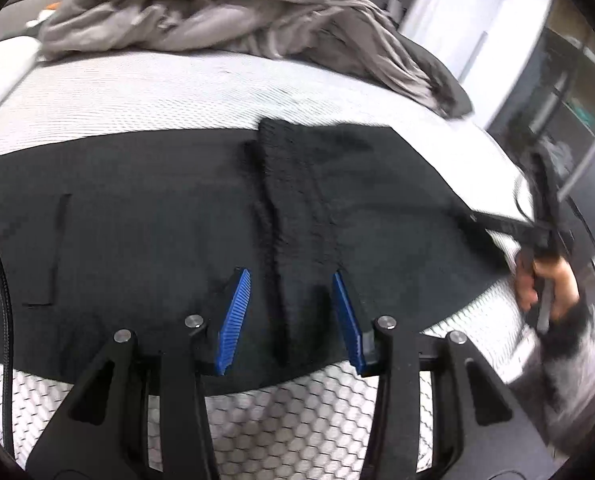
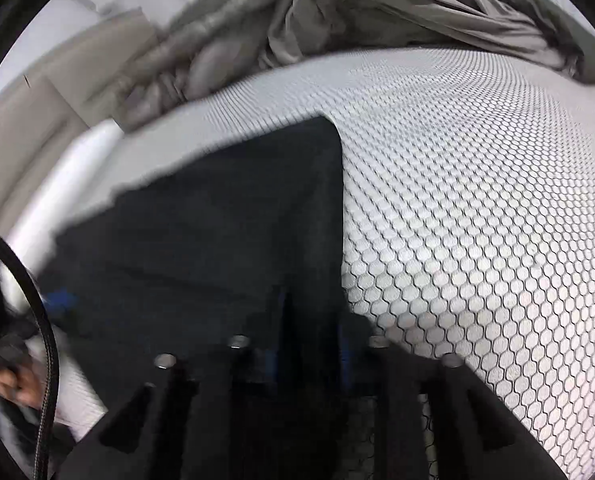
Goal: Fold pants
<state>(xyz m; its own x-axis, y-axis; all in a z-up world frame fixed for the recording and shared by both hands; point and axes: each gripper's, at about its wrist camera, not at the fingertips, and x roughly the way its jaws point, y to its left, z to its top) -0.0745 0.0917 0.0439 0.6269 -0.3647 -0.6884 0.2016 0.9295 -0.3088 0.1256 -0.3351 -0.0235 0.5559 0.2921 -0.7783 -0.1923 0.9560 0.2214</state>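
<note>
Black pants point(image 1: 145, 216) lie spread across a white honeycomb-patterned mattress point(image 1: 281, 432). My left gripper point(image 1: 291, 280) is open, its blue fingers point(image 1: 235, 320) resting on the pants on either side of the ribbed waistband point(image 1: 293, 208). In the left wrist view my right gripper point(image 1: 537, 236) is at the far right, at the pants' right edge. In the right wrist view the pants point(image 2: 201, 232) drape over my right gripper point(image 2: 309, 312); its blue fingers are mostly hidden by the cloth and blur. The pants' edge runs straight up the middle.
A crumpled grey blanket point(image 1: 225, 12) is heaped at the far side of the mattress point(image 2: 477, 184); it also shows in the right wrist view point(image 2: 337, 12). A dark shelf unit point(image 1: 569, 112) stands at the right beyond the bed. A black cable point(image 2: 45, 340) hangs at left.
</note>
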